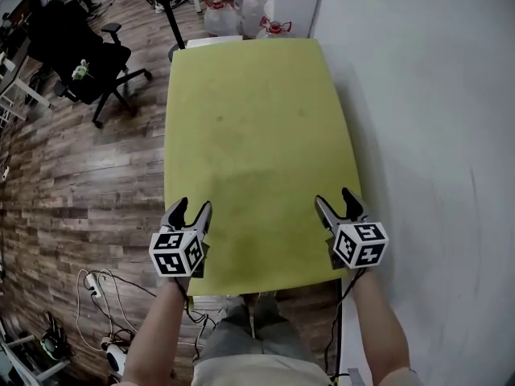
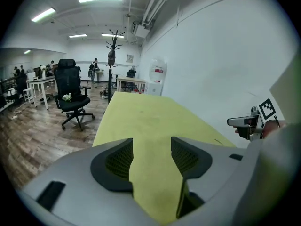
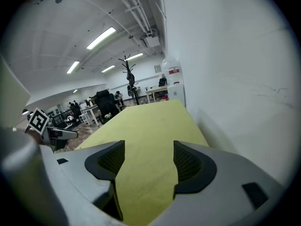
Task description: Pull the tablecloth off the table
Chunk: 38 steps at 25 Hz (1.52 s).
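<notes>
In the head view, the yellow-green tablecloth (image 1: 257, 151) lies spread flat, its right long side just beside the white wall (image 1: 434, 95). The left gripper (image 1: 194, 206) hangs over the cloth's near left corner and the right gripper (image 1: 334, 199) over its near right corner. Both point toward the cloth's far end. Each has its jaws apart with nothing between them. A black office chair (image 1: 88, 63) stands on the wood floor (image 1: 80, 175), well off the cloth's left side. Water bottles (image 1: 257, 6) cluster just past its far end.

In the left gripper view, the jaws stand parted and empty above the cloth's near end, and the cloth fills the gap between them without touching the pads (image 2: 120, 161). The right gripper shows at the cloth's far right side. A coat stand (image 2: 112, 60) rises beyond the cloth's far end.

In the right gripper view, the jaws are likewise spread wide with only the cloth's surface below. The left gripper shows off the cloth's left side.
</notes>
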{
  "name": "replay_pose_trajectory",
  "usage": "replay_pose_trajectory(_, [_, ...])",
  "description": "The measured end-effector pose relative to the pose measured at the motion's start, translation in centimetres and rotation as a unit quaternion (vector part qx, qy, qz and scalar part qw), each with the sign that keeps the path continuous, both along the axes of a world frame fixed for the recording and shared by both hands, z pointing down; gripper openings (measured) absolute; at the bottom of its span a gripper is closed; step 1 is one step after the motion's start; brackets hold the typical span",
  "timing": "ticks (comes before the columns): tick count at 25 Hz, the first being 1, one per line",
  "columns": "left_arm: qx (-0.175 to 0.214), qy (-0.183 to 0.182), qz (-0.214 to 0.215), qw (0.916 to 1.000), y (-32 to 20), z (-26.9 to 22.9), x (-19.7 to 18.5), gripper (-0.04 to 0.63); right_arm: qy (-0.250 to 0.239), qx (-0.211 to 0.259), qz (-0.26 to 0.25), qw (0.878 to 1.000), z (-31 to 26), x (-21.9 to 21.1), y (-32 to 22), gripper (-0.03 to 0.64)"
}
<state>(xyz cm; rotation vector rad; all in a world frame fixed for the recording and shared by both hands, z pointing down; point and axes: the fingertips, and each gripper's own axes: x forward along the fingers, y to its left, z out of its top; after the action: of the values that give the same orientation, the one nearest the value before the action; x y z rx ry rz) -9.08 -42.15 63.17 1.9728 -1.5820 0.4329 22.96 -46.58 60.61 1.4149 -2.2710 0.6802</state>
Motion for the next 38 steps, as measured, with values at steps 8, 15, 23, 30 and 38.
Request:
replay_pose_trajectory(8, [-0.059, 0.011, 0.004, 0.9982, -1.5, 6.0, -0.2, 0.267, 0.023, -0.048, 0.009, 0.999, 6.5, 0.5, -2.6, 0.333])
replay_pose_trajectory(15, [-0.104, 0.021, -0.015, 0.9942, -2.1, 9.0, -0.3, 0.278, 0.064, -0.085, 0.014, 0.994, 10.9, 1.2, -3.3, 0.342])
replay_pose_trajectory(23, [-0.114, -0.037, -0.028, 0.9924, -2.4, 9.7, -0.5, 0.245, 0.118, -0.081, 0.022, 0.989, 11.8, 1.6, -4.0, 0.362])
replay_pose_trajectory(30, [-0.109, -0.083, -0.035, 0.9899, -2.2, 9.8, -1.1, 0.187, 0.124, -0.072, 0.019, 0.99, 11.4, 1.0, -3.6, 0.339])
replay_pose_trajectory(38, [-0.118, -0.069, -0.034, 0.99, -2.2, 9.7, -0.4, 0.041, 0.129, -0.071, 0.02, 0.989, 11.1, 0.0, -3.1, 0.211])
